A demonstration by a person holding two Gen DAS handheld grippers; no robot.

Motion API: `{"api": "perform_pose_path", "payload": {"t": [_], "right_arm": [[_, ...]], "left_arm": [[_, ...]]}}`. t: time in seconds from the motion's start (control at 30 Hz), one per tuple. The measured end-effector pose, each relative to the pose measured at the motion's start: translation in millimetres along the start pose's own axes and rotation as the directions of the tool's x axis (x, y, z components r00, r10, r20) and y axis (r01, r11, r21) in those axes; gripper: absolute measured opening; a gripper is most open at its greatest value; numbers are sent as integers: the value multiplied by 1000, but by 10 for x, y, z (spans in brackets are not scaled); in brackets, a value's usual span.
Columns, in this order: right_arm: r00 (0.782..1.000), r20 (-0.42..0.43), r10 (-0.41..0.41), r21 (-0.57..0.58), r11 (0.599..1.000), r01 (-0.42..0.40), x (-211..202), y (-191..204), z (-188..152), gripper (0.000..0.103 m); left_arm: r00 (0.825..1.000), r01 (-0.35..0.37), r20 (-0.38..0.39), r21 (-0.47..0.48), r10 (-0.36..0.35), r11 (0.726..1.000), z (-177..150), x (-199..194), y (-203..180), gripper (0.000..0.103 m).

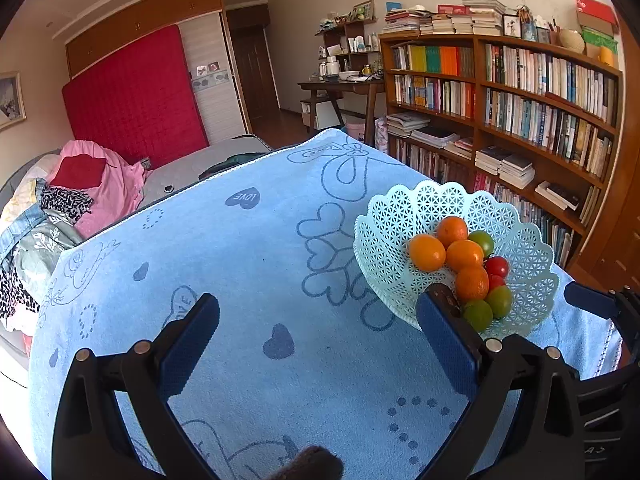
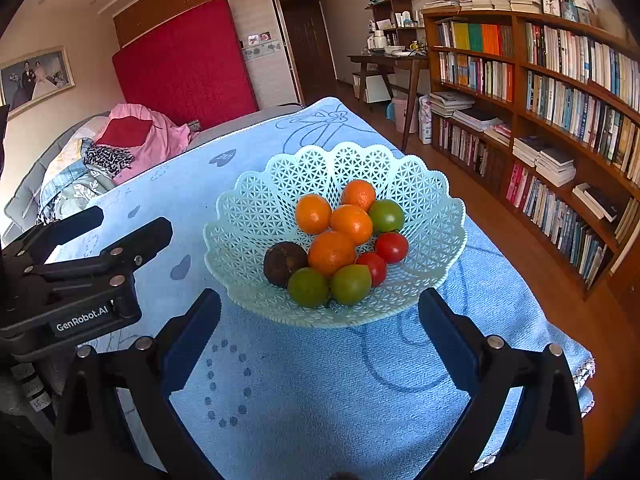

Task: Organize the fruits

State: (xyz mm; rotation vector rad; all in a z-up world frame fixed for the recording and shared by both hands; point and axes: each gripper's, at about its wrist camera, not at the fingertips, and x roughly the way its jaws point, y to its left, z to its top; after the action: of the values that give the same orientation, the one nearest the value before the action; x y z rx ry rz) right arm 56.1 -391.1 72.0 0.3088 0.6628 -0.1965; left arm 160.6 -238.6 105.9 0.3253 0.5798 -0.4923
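Note:
A pale green lattice basket (image 2: 256,200) stands on the blue towel-covered table (image 2: 304,392). In it lie several oranges (image 2: 332,252), three green fruits (image 2: 308,287), two red tomatoes (image 2: 392,247) and one dark brown fruit (image 2: 283,262). My right gripper (image 2: 320,332) is open just in front of the basket, holding nothing. My left gripper (image 1: 320,332) is open over bare towel, left of the basket (image 1: 400,208). Its right finger (image 1: 444,344) hides most of the brown fruit (image 1: 440,290). In the right wrist view the left gripper (image 2: 134,220) shows beside the basket.
The towel's right edge (image 2: 576,364) drops to a wooden floor (image 2: 500,240). A tall bookshelf (image 2: 560,100) fills the right wall. A bed with piled clothes (image 1: 80,200) lies beyond the table's left side, with a red mattress (image 1: 136,100) behind it.

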Motion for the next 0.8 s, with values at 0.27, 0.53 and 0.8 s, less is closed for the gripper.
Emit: {"api": "perform_pose_path", "payload": {"t": [0.27,0.53,0.8], "right_arm": [[1000,1,-6,1,1000,6,-30,-5,5,100],[999,7,-41,-18,999,41,-43,-21,0,100],[999,-2,-45,-12,999,45,-23,-65,-9,100]], "left_arm": [[1000,0,-1,13,0,1000,-10,2,-41,98],[1000,-9,-6,6,9,1000,-9,16,-37,98],[1000,-14,-10,17,14,1000,-16,42,-65,98]]}}
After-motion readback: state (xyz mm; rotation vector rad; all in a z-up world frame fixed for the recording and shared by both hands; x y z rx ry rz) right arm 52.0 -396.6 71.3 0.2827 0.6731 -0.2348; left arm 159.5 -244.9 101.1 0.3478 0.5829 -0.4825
